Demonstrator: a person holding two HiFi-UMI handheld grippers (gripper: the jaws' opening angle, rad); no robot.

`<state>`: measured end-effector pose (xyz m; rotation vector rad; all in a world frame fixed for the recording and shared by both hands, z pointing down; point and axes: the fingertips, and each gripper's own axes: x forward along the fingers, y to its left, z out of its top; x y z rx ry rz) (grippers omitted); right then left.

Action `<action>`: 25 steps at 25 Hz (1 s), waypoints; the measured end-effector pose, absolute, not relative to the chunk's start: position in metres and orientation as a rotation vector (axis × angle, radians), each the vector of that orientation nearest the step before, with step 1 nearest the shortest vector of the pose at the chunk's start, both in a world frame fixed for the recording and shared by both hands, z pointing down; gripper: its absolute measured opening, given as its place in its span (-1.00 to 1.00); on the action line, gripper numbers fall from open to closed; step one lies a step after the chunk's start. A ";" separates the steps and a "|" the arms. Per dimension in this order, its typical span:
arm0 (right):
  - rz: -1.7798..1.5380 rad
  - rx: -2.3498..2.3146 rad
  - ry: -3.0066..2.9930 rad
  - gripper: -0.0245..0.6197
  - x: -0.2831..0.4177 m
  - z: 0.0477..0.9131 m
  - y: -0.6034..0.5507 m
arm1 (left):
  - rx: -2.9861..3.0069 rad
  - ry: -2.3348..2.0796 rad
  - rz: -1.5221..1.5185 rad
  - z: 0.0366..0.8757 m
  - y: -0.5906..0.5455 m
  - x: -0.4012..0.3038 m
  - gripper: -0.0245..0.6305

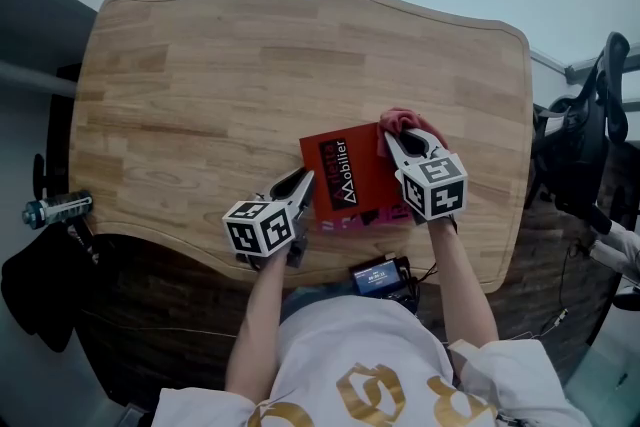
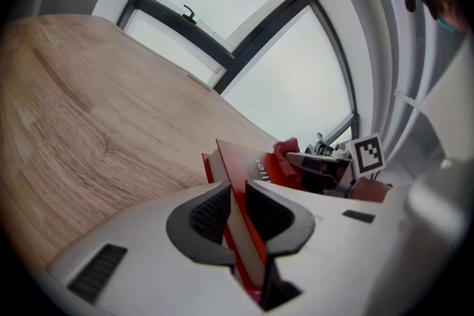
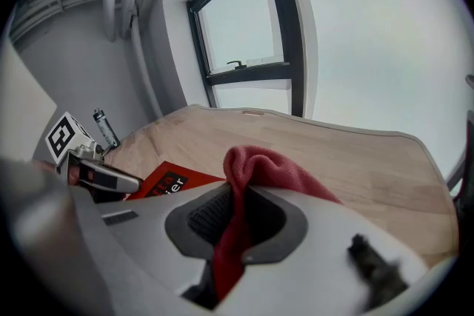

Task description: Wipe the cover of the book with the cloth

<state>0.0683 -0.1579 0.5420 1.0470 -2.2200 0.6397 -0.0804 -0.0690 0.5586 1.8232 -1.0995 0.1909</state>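
Observation:
A red book with a black title strip lies on the wooden table near its front edge. My left gripper is shut on the book's left edge; in the left gripper view the book stands clamped between the dark pads. My right gripper is shut on a red cloth at the book's far right corner. In the right gripper view the cloth bunches up out of the jaws, and the book shows to the left below it.
A bottle lies off the table's left edge. A small device with a lit screen hangs at the person's waist. A chair stands to the right. Windows rise beyond the far side of the table.

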 end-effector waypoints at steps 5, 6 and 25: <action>0.645 1.069 -2.210 -0.75 0.077 0.542 -0.160 | 1.821 -1.102 0.189 0.559 -0.069 -0.080 -0.71; 0.646 1.075 -2.208 -0.75 0.079 0.542 -0.161 | 1.822 -1.102 0.188 0.559 -0.070 -0.080 -0.71; 0.668 1.121 -2.200 -0.75 0.091 0.542 -0.156 | 1.812 -1.124 0.156 0.559 -0.070 -0.080 -0.71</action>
